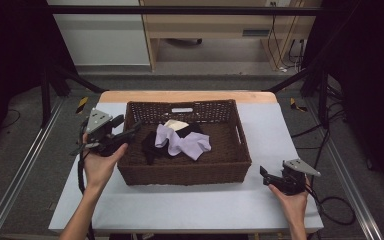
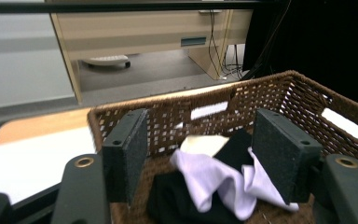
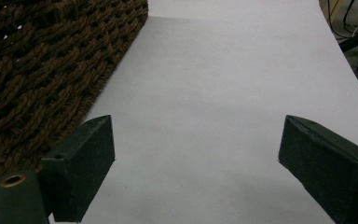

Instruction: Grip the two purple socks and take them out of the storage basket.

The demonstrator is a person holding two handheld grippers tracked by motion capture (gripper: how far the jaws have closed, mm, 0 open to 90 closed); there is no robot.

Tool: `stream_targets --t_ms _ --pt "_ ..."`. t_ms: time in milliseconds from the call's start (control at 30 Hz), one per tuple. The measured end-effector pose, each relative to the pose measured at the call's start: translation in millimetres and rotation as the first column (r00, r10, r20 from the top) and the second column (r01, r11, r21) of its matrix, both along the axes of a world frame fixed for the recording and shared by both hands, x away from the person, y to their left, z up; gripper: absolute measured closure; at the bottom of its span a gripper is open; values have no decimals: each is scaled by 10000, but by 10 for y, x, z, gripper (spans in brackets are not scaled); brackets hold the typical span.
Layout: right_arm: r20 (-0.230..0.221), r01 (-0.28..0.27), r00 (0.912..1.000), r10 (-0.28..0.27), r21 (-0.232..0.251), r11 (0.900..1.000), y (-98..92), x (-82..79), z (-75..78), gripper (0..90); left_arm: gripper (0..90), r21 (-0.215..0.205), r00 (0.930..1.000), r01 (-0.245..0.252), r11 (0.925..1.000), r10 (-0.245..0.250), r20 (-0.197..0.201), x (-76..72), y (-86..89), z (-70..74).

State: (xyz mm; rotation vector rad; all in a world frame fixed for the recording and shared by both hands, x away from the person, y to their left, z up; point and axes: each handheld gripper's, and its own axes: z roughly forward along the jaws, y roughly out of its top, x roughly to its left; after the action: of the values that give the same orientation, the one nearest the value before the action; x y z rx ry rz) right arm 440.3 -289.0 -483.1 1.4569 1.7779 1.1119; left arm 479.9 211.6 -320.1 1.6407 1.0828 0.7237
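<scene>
Hovering left claw (image 2: 205, 154) at basket (image 1: 185, 175) left rim, jaws spread, empty; pale sock (image 2: 214, 179) lying just ahead and below, between jaws, atop black cloth (image 2: 177, 205). Right claw (image 3: 196, 172) open, empty, resting well apart on table (image 3: 223, 93) beside basket's right wall; left nearer.

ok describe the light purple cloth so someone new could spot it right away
Start at the brown woven basket in the middle of the table. Inside lies a small heap of cloth; the lilac cloth is draped on top, the only pale purple piece beside black fabric and a cream piece.

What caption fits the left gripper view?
Open left gripper poised over wicker basket holding lavender cloth and black cloth.
</scene>
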Motion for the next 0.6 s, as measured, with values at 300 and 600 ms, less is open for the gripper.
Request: stream_targets --t_ms 300,600 --pt "183 75 9998 -78 138 9999 -17 -15 -3 103 377 145 9996 162 9998 -165 211 338 -340 -38" --pt "142 83 9999 -84 100 9999 -11 -12 -6 103 382 689 9986 226 9974 -192 -492 612 -596 -284"
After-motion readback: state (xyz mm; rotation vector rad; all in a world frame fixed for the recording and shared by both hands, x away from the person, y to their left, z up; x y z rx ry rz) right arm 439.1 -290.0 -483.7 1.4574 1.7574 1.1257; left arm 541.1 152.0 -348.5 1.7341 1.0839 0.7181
